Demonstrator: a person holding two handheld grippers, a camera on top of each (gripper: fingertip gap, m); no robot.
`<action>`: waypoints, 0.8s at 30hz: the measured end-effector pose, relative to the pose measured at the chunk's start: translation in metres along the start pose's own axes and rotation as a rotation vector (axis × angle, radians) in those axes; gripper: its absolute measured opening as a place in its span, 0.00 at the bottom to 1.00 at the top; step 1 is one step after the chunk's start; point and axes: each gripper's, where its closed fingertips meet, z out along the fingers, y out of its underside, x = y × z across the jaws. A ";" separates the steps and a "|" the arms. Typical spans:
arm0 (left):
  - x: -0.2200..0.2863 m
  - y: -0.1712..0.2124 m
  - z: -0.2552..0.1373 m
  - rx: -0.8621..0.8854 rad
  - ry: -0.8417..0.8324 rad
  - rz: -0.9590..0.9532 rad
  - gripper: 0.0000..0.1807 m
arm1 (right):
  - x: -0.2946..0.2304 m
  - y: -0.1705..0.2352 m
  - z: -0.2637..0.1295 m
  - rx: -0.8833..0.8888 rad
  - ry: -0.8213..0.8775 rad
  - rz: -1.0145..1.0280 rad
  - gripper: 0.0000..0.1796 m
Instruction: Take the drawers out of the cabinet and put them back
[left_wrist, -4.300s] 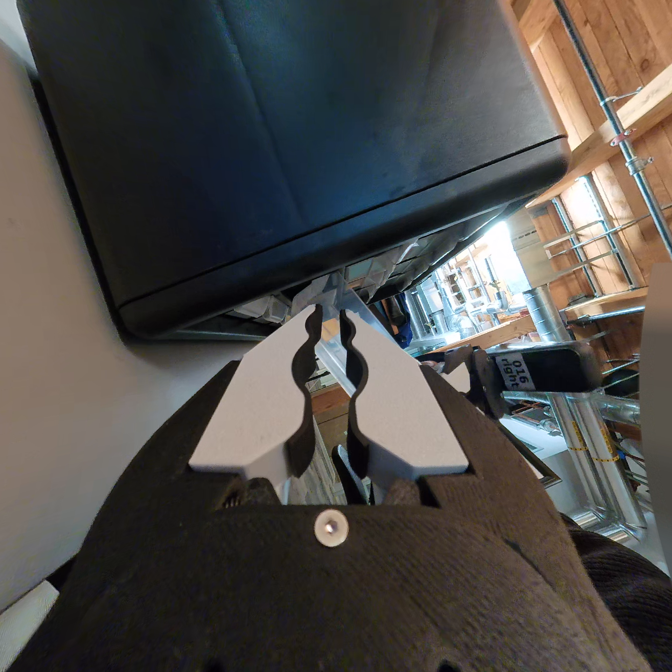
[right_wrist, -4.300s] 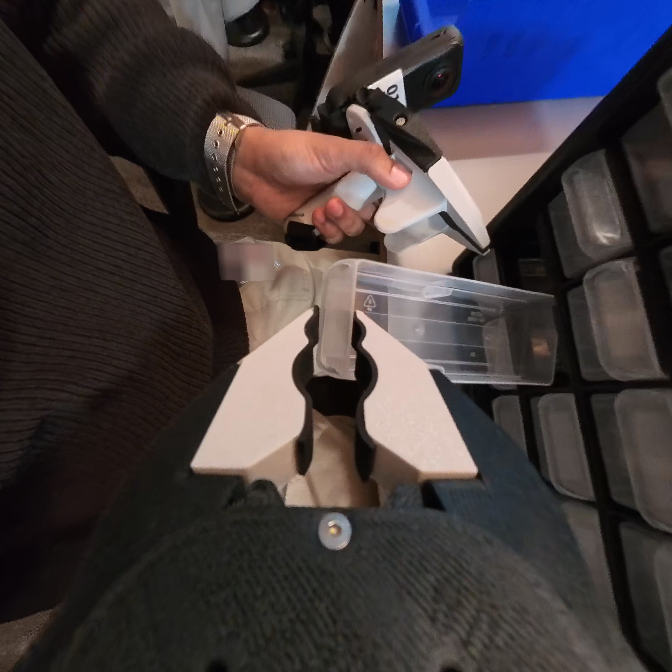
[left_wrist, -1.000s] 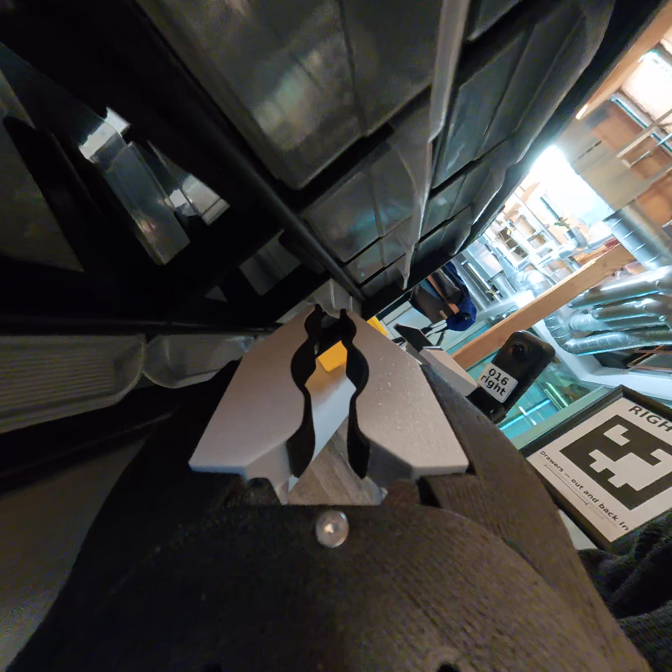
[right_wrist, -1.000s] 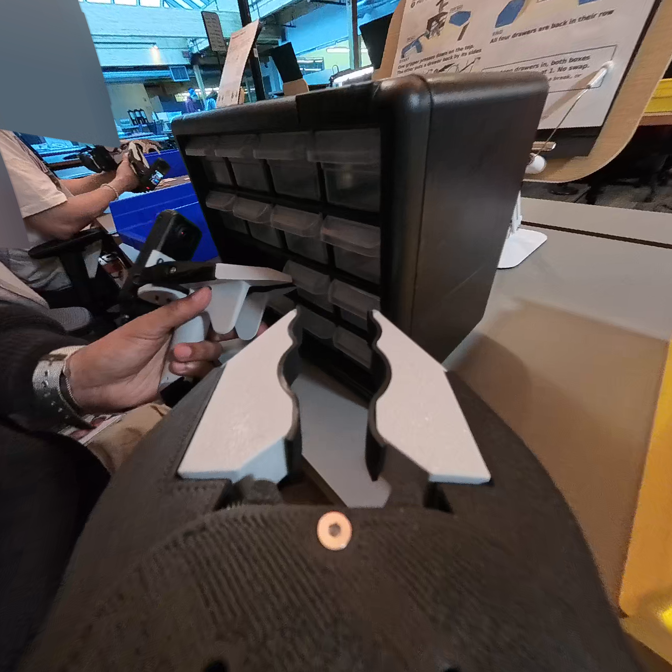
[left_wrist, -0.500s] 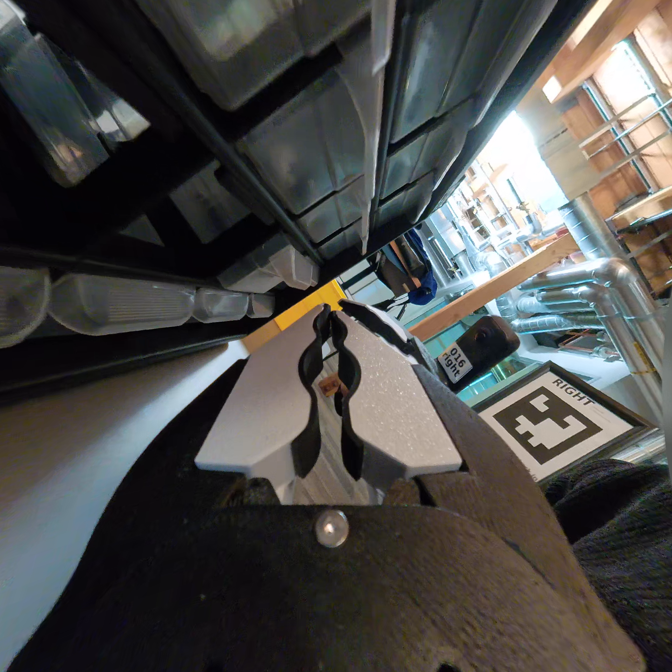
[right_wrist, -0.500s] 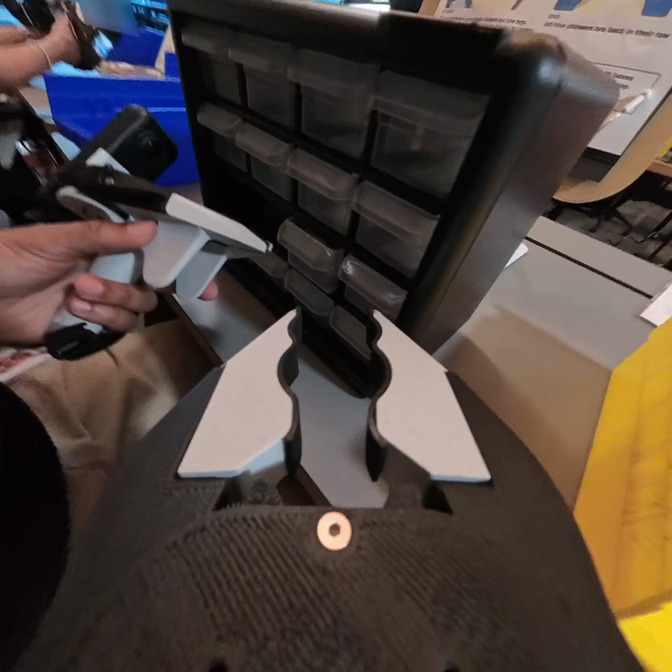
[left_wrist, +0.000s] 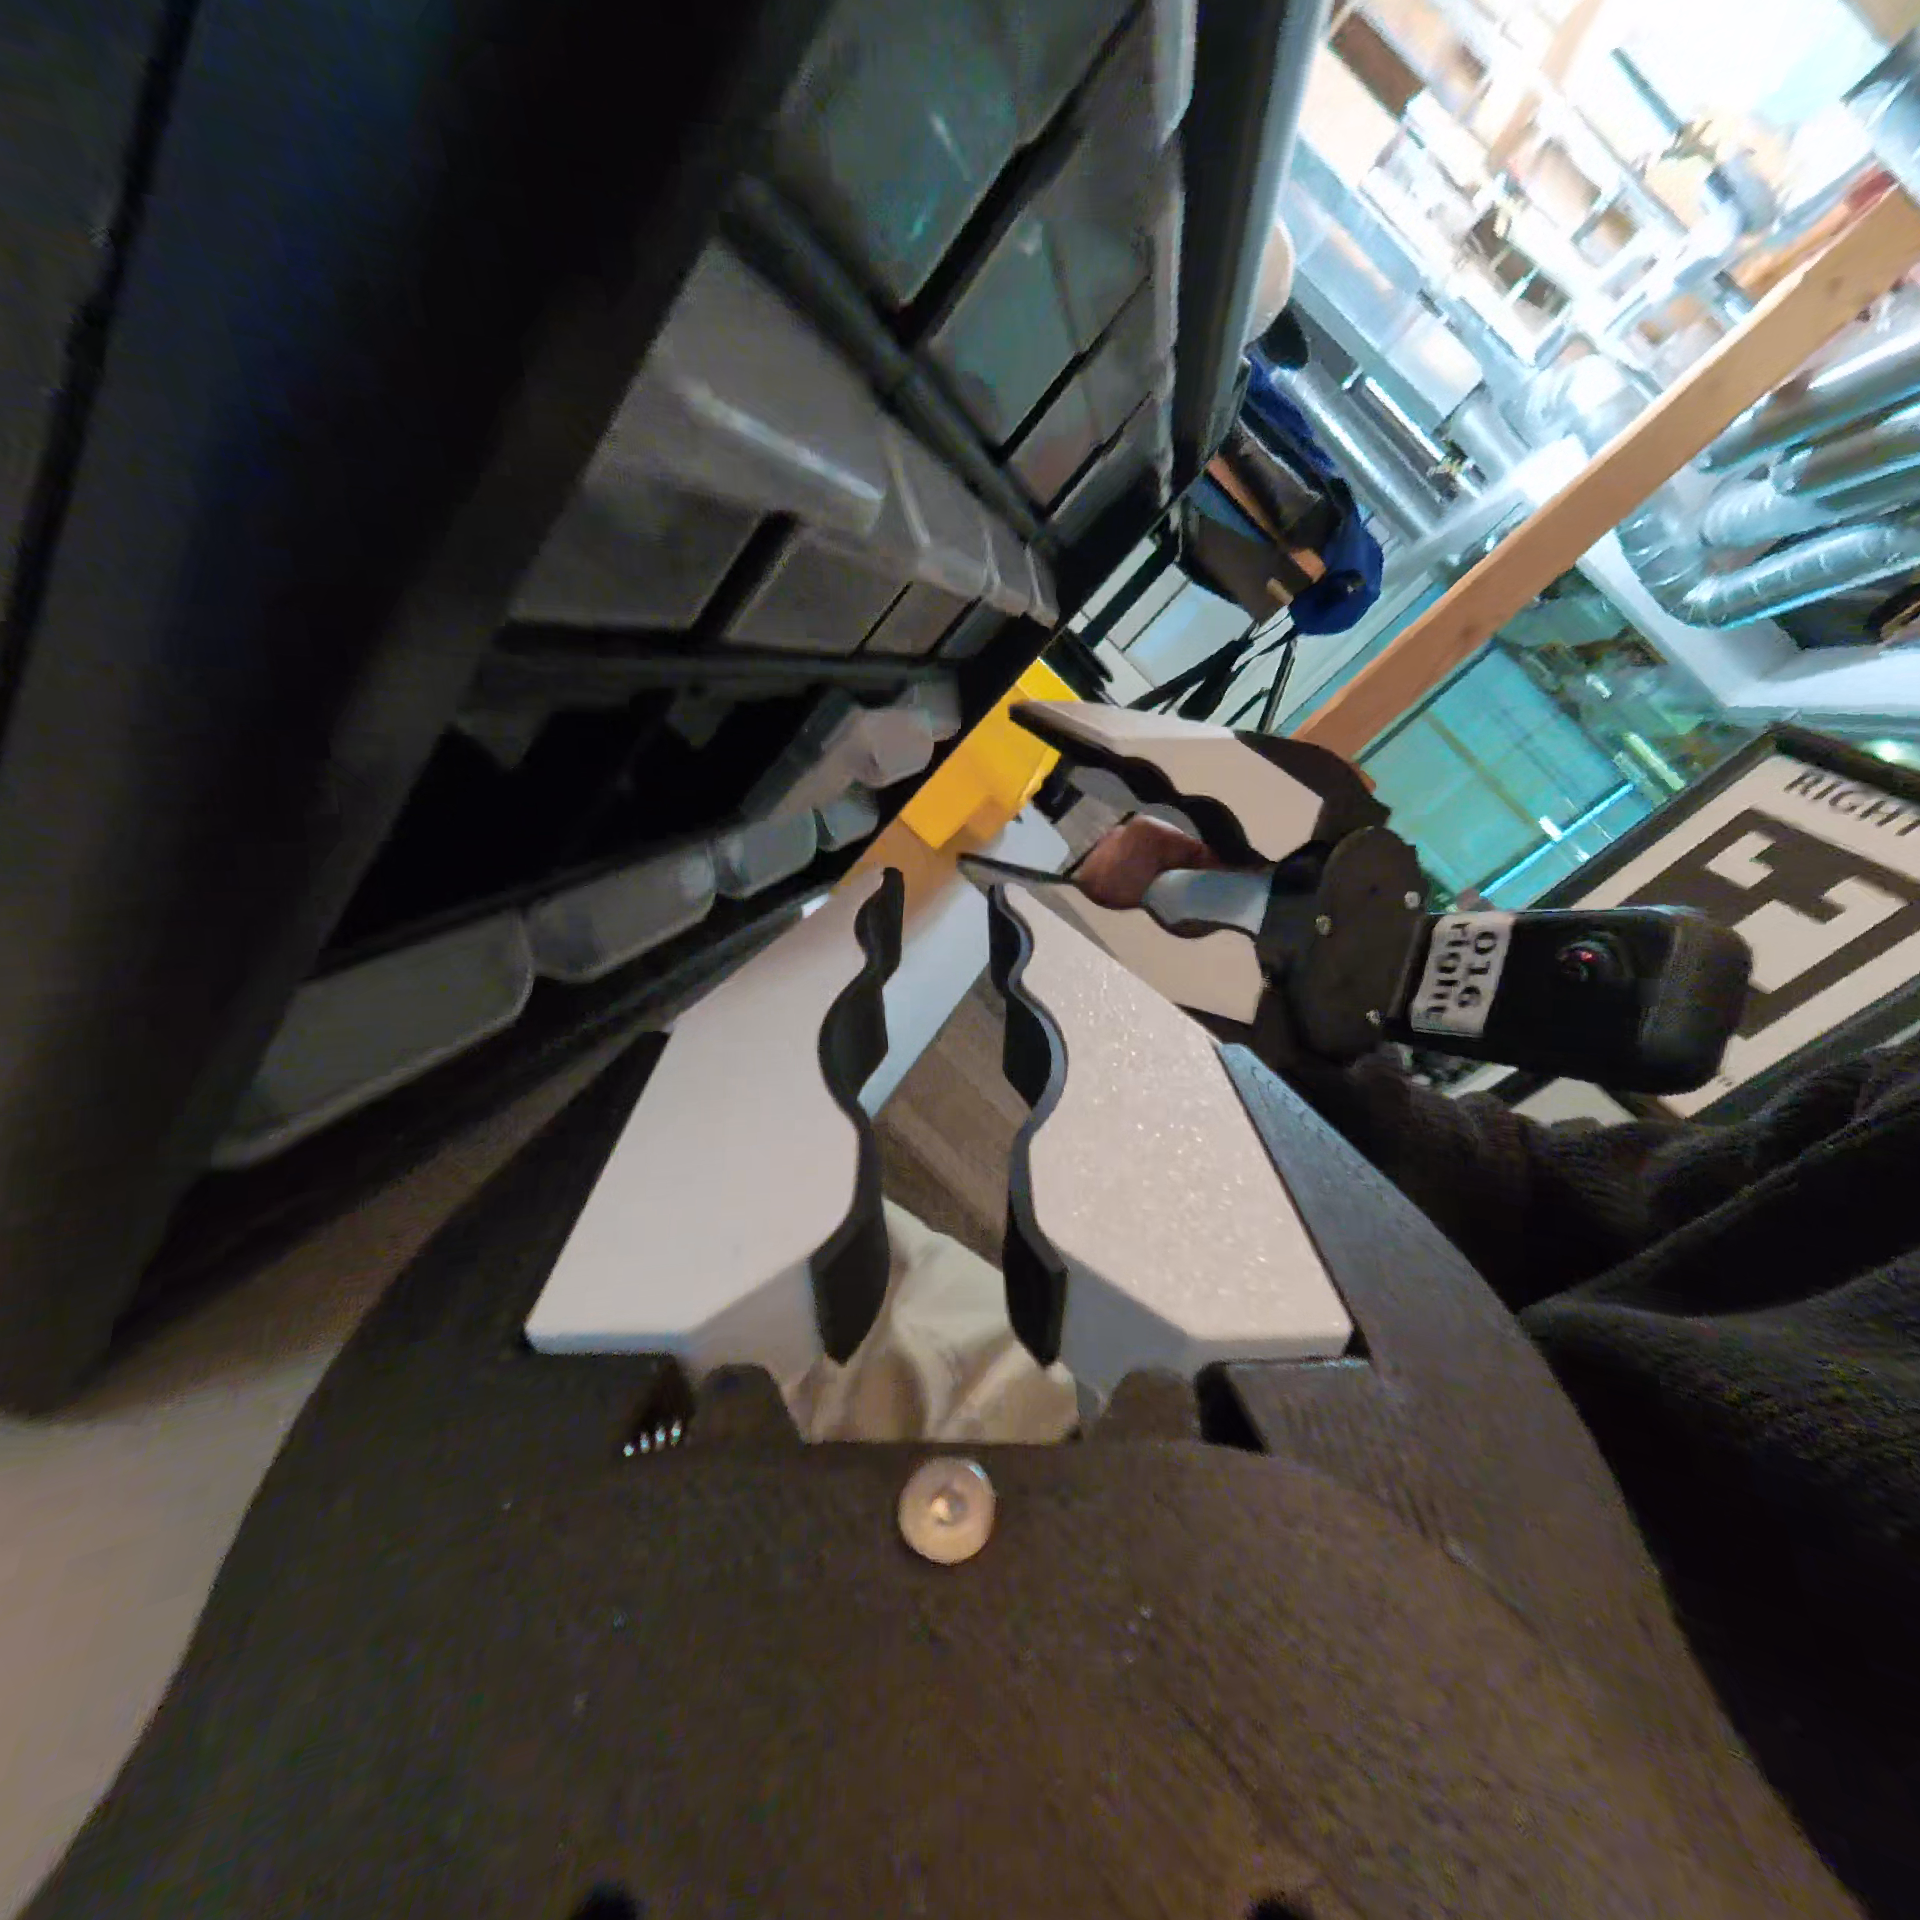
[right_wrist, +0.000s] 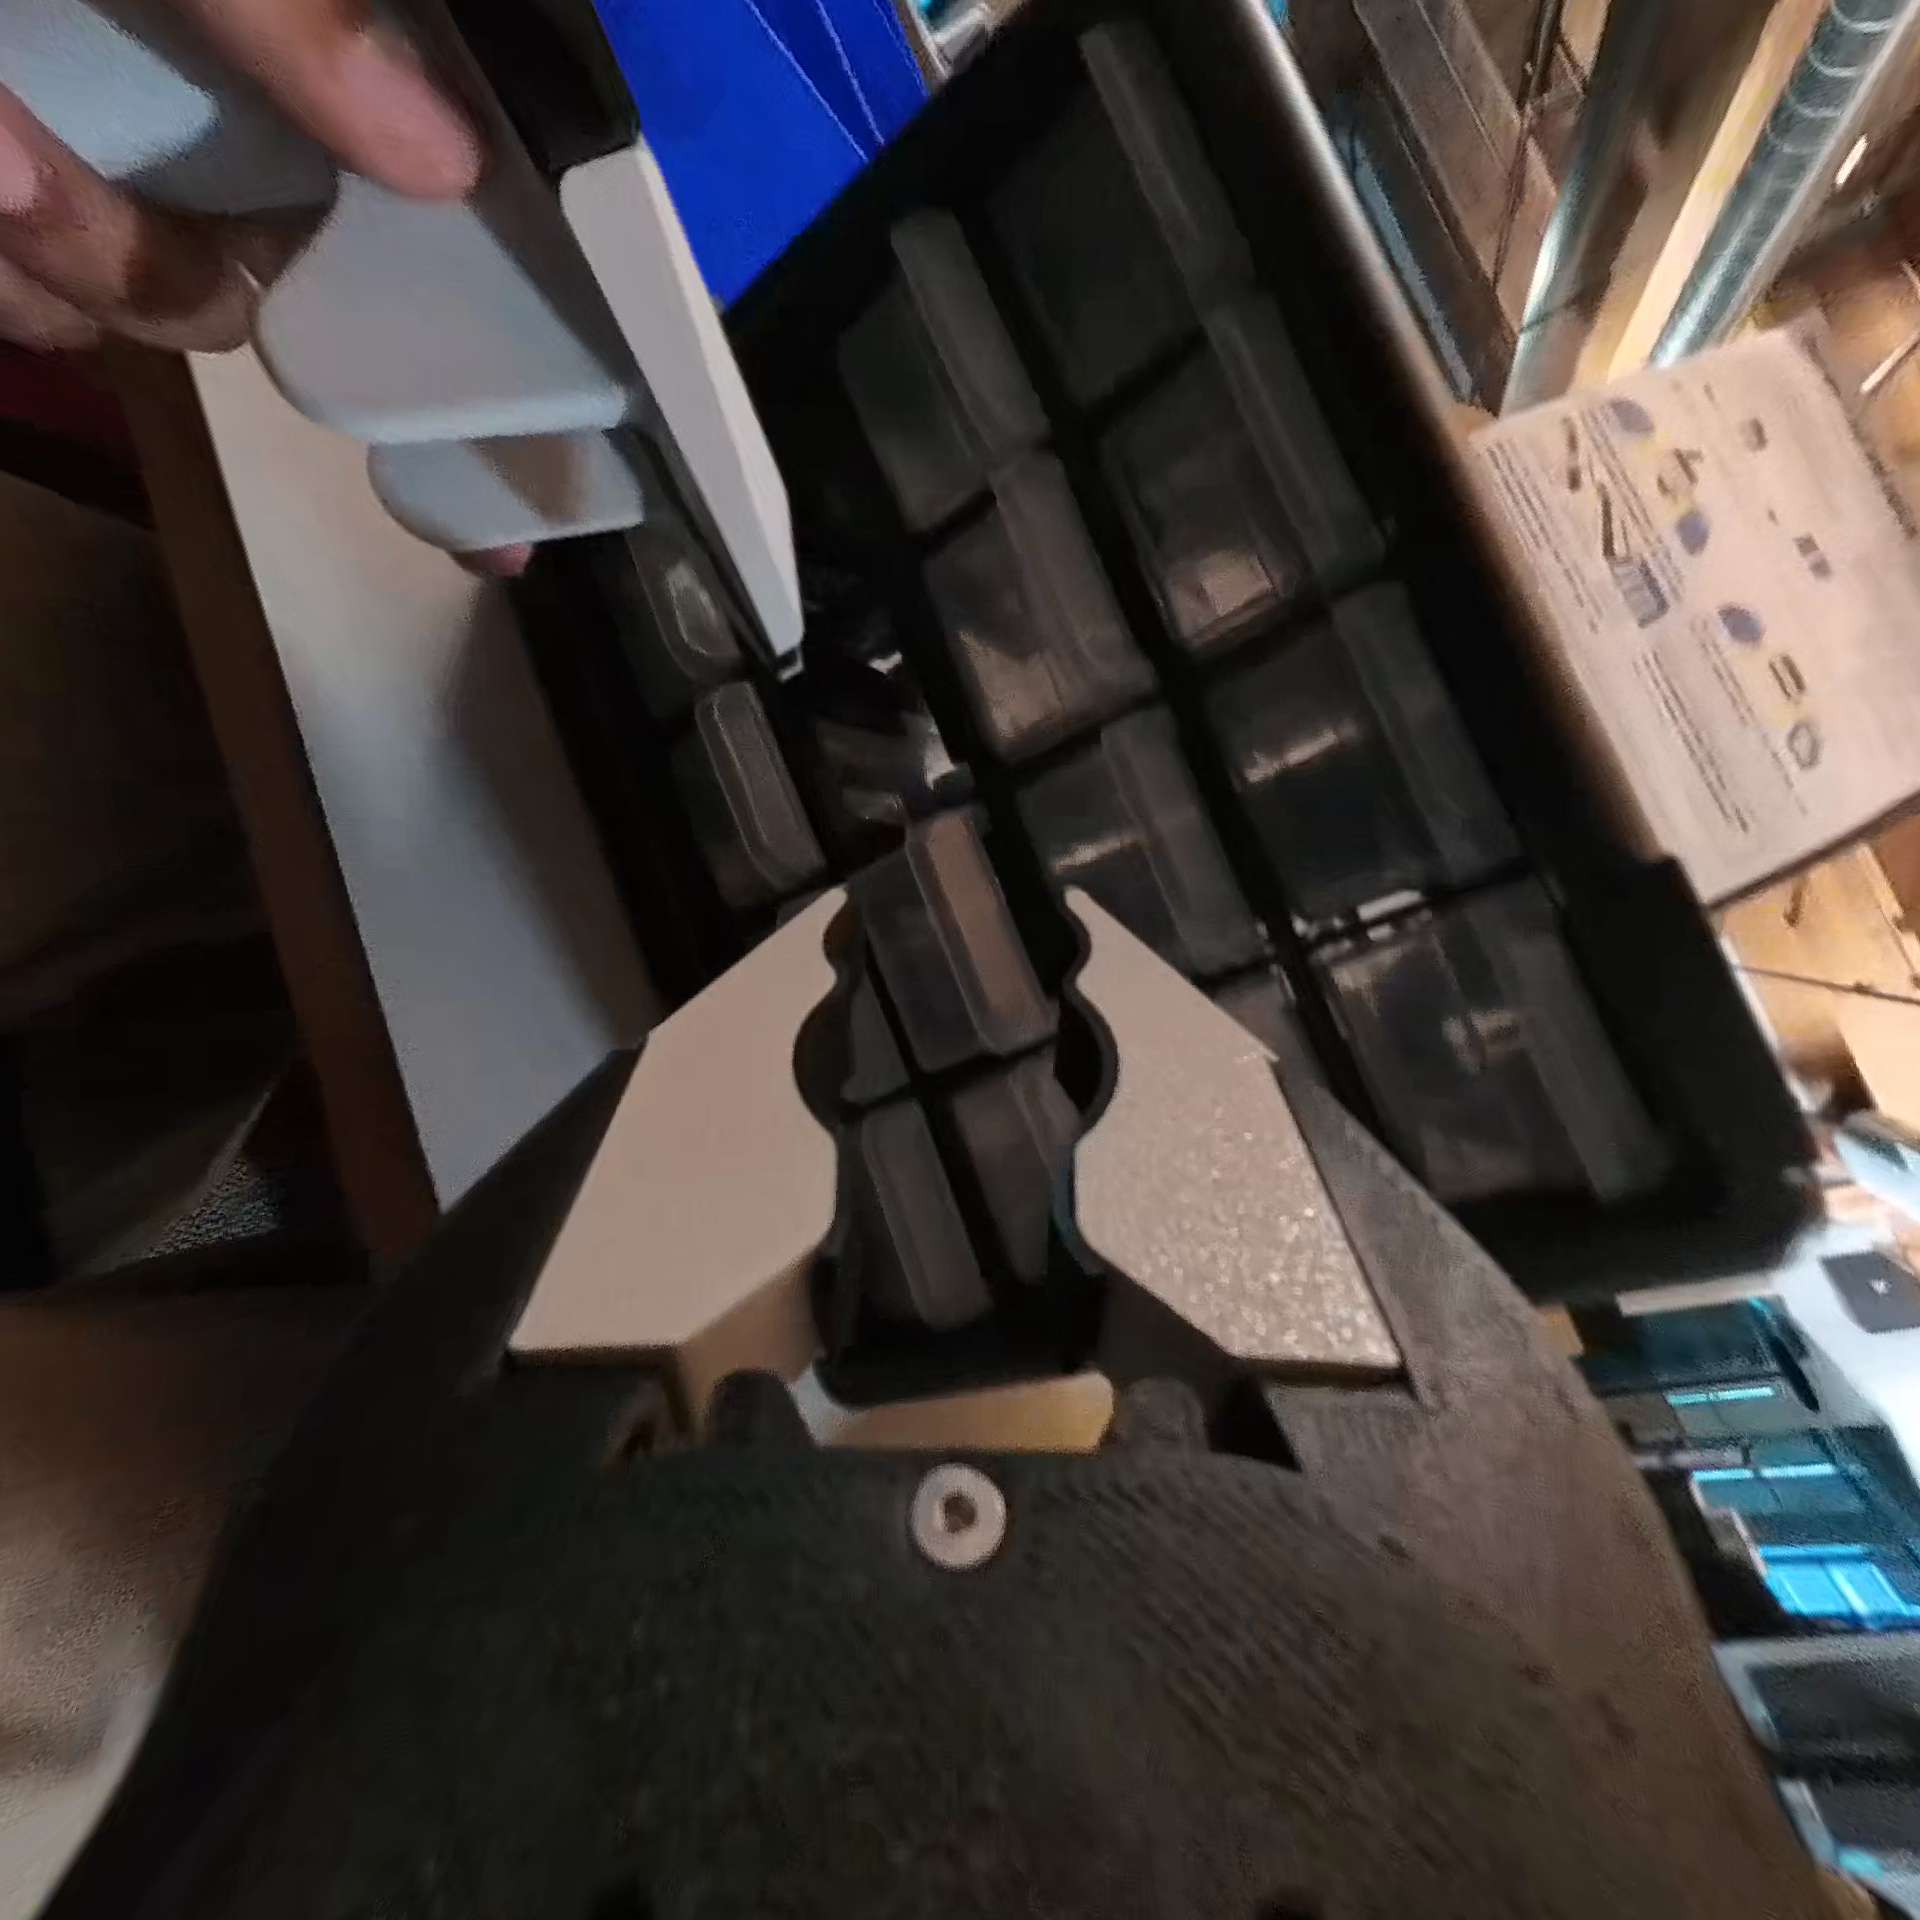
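The black cabinet (right_wrist: 1621, 1018) of clear drawers fills the right wrist view, which is tilted. My right gripper (right_wrist: 956, 904) is open, and its fingers straddle the front of one clear drawer (right_wrist: 956, 966) that sits in the cabinet. My left gripper (left_wrist: 940, 894) is slightly open and empty, low beside the cabinet (left_wrist: 260, 520) near its bottom row. An empty dark slot (left_wrist: 582, 810) shows in that row. The left gripper also shows in the right wrist view (right_wrist: 779, 634), held by a hand (right_wrist: 135, 208), with its tip at the empty slot (right_wrist: 862, 686). The right gripper shows open in the left wrist view (left_wrist: 1018, 790).
The cabinet stands on a pale table (right_wrist: 416, 748). A yellow bin (left_wrist: 977, 800) lies beyond the cabinet. A framed black-and-white marker board (left_wrist: 1766, 914) stands at the right. A blue bin (right_wrist: 727, 135) and a printed sheet (right_wrist: 1683, 603) are behind the cabinet.
My right gripper has closed in on the cabinet front and now straddles a lower drawer. My left gripper has opened a little and shifted along the bottom row. Both views have rolled.
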 end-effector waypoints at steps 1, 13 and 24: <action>0.001 0.000 -0.002 0.006 0.012 -0.043 0.08 | -0.001 -0.002 0.005 0.010 -0.011 -0.009 0.19; 0.014 0.011 0.003 -0.105 0.110 -0.087 0.10 | 0.003 0.012 0.020 -0.003 -0.039 -0.167 0.14; 0.012 0.015 0.007 -0.119 0.036 0.032 0.22 | -0.008 0.004 0.004 -0.008 -0.074 -0.208 0.08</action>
